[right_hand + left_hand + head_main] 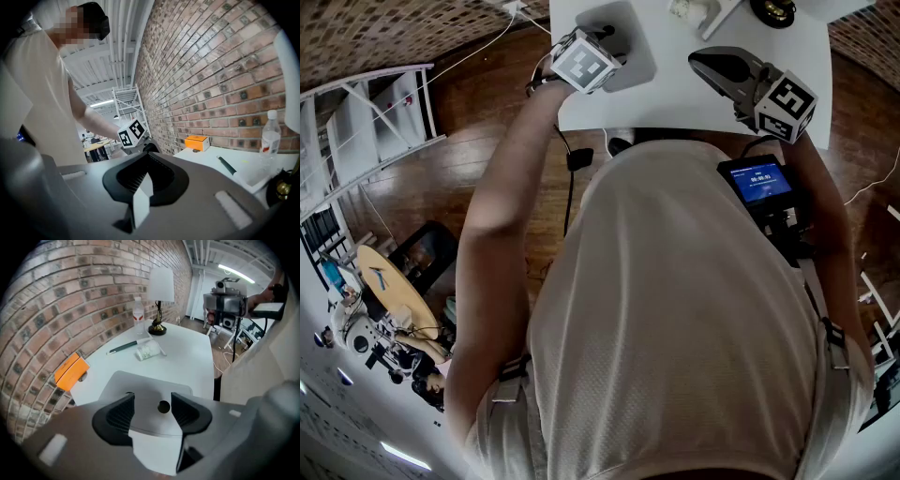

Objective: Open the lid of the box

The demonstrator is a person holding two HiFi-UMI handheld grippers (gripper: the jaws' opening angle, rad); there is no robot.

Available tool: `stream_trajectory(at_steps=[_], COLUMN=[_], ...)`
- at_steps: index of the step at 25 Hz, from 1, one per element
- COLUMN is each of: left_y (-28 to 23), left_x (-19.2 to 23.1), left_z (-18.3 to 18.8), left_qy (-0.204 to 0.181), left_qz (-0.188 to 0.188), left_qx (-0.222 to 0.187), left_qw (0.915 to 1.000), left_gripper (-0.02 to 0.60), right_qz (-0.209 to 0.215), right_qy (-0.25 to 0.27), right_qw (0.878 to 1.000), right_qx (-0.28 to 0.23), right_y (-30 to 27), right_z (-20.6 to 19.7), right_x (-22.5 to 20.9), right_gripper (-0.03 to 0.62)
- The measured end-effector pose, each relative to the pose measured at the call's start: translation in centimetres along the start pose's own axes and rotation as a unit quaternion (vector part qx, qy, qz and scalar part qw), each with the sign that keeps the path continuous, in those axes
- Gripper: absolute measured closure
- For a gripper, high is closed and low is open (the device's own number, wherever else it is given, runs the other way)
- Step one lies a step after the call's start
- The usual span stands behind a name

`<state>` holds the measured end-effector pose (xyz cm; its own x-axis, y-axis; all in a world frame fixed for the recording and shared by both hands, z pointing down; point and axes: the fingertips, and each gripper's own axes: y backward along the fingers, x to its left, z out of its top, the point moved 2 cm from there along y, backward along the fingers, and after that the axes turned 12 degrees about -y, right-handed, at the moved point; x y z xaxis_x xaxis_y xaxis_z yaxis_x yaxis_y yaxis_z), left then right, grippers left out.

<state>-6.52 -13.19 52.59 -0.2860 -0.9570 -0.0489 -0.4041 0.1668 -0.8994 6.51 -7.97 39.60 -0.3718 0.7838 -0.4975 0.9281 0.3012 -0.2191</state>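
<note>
A flat grey box (150, 383) with a rounded lid lies on the white table (187, 357); the head view shows this box (630, 49) at the table's near left. My left gripper (152, 400) hangs just over the lid, jaws open. A small dark round spot (163, 406) on the lid shows between the fingers (119, 414), which touch nothing. In the head view the left gripper (602, 39) sits under its marker cube (586, 61). My right gripper (149, 159) is shut and empty, held above the table to the right (712, 66), pointing toward the left one.
An orange carton (70, 370) lies by the brick wall. Farther back are a pen (123, 347), a small white roll (149, 351), a water bottle (138, 315) and a lamp (159, 291). The person's torso (694, 309) stands against the table's near edge.
</note>
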Motion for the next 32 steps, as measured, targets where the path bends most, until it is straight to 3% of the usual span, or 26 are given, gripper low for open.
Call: stream_trajectory(at_steps=[3,8,11,15,19,27,29,32], left_y=[-2.1,-3.7,-5.5,-6.1,-4.4,-6.0,-5.7,-4.0], left_x=[0.5,0.7,0.3,-0.2,1.5,0.6,0.8,0.3], left_z=[-0.8,-3.6,-3.2,-3.5,-4.9,-3.7,-4.4,-3.0], left_qy=[-0.038,-0.039,-0.066,-0.050,-0.078,-0.095,-0.092,-0.078], left_qz=[-0.027,-0.055,-0.069,-0.093,-0.076,-0.087,-0.083,-0.070], left_qx=[0.057,0.166,0.176,0.216,0.269,0.276,0.271,0.242], left_qw=[0.9973,0.9838,0.9797,0.9707,0.9568,0.9524,0.9545,0.9646], left_gripper=[0.309,0.284,0.275,0.262,0.262,0.274,0.285,0.287], right_qz=[-0.007,-0.018,-0.024,-0.029,-0.032,-0.038,-0.040,-0.039], right_qy=[-0.009,-0.018,-0.026,-0.030,-0.033,-0.037,-0.038,-0.035], right_qw=[1.000,1.000,0.999,0.999,0.999,0.998,0.998,0.998], right_qx=[-0.002,-0.013,-0.018,-0.024,-0.025,-0.021,-0.021,-0.022], right_y=[0.7,1.4,2.2,3.8,3.3,4.6,3.9,4.8], right_z=[0.2,-0.2,-1.1,-2.1,-1.8,-1.5,-1.9,-1.3], right_x=[-1.0,-2.1,-2.5,-2.9,-2.9,-3.3,-3.3,-3.1], right_gripper=[0.592,0.592,0.592,0.592,0.592,0.592,0.592,0.592])
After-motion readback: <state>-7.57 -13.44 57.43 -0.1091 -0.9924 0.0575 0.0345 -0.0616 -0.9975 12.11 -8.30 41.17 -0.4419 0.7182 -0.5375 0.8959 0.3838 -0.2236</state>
